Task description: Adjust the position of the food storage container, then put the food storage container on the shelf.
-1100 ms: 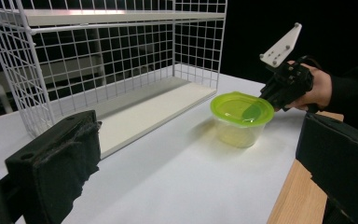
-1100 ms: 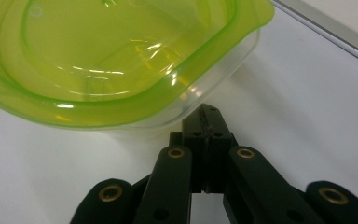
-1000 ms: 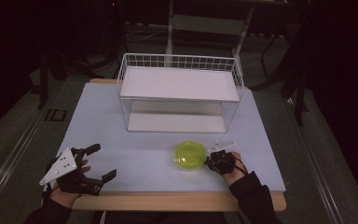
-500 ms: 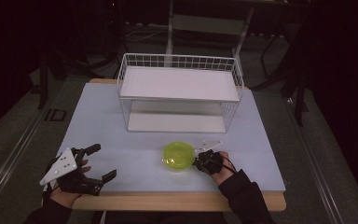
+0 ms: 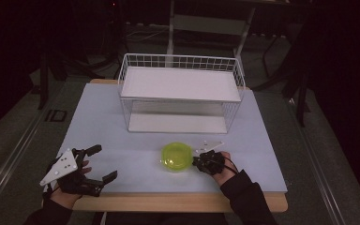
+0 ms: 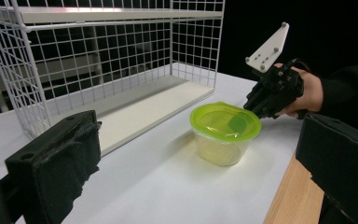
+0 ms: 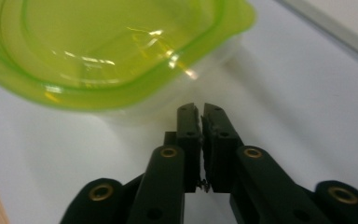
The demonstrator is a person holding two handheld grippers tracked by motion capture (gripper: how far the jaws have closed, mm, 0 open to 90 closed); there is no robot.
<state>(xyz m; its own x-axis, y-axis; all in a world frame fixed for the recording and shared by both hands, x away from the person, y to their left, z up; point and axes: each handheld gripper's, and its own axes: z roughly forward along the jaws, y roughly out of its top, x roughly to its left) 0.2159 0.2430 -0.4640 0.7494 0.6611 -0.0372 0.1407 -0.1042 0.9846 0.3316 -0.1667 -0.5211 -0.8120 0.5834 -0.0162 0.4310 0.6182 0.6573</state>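
Container [image 5: 176, 156] with green lid is set on the counter [image 5: 122, 136]. Right hand-held gripper [image 5: 198, 162], jaws just cracked apart and empty, is held just beside it. Left hand-held gripper [image 5: 104, 162] is spread wide, empty.

Glossy translucent plastic container [image 6: 224, 132], white wire rack [image 5: 180, 96], matt tabletop [image 5: 103, 122] edged in wood.

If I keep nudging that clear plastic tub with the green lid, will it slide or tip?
The clear plastic tub with the green lid looks nearly empty, so probably light. Squat and wide-based on the smooth white table, it likely slides rather than tips.
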